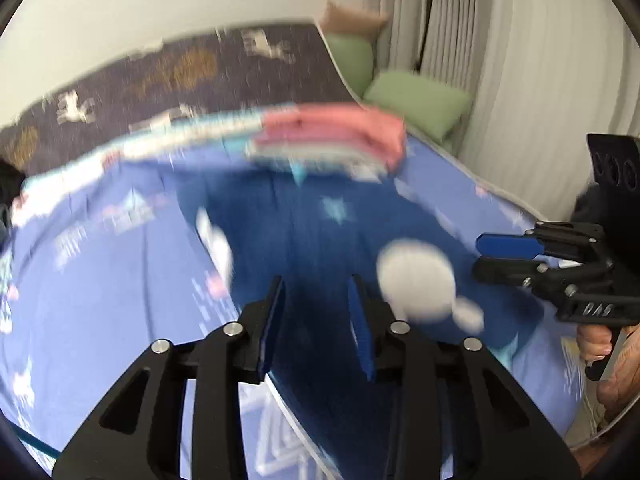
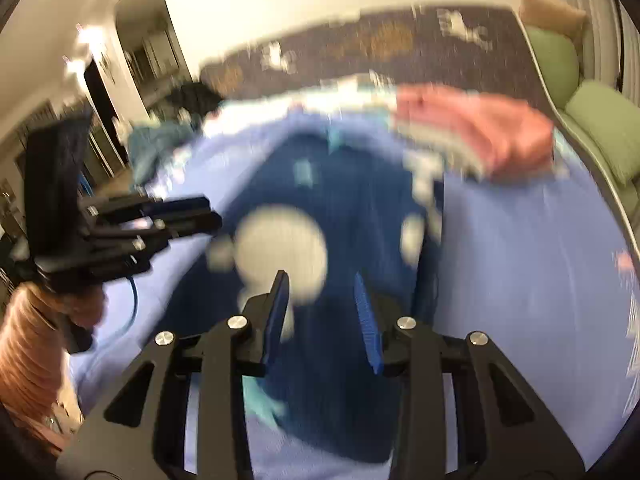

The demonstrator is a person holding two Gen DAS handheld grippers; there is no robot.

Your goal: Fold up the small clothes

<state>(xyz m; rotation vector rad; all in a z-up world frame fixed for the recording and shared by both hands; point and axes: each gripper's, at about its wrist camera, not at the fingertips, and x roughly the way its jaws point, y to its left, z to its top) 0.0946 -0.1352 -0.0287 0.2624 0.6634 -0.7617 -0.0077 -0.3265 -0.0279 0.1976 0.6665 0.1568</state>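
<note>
Motion blur smears both views. The dark blue garment (image 1: 320, 240) is soft, its white patches shapeless blobs, and its near end hides behind the left hand-held gripper (image 1: 316, 320). The pink folded stack (image 2: 480, 136) runs streaky. The bed (image 1: 100, 280) print is unreadable.
</note>
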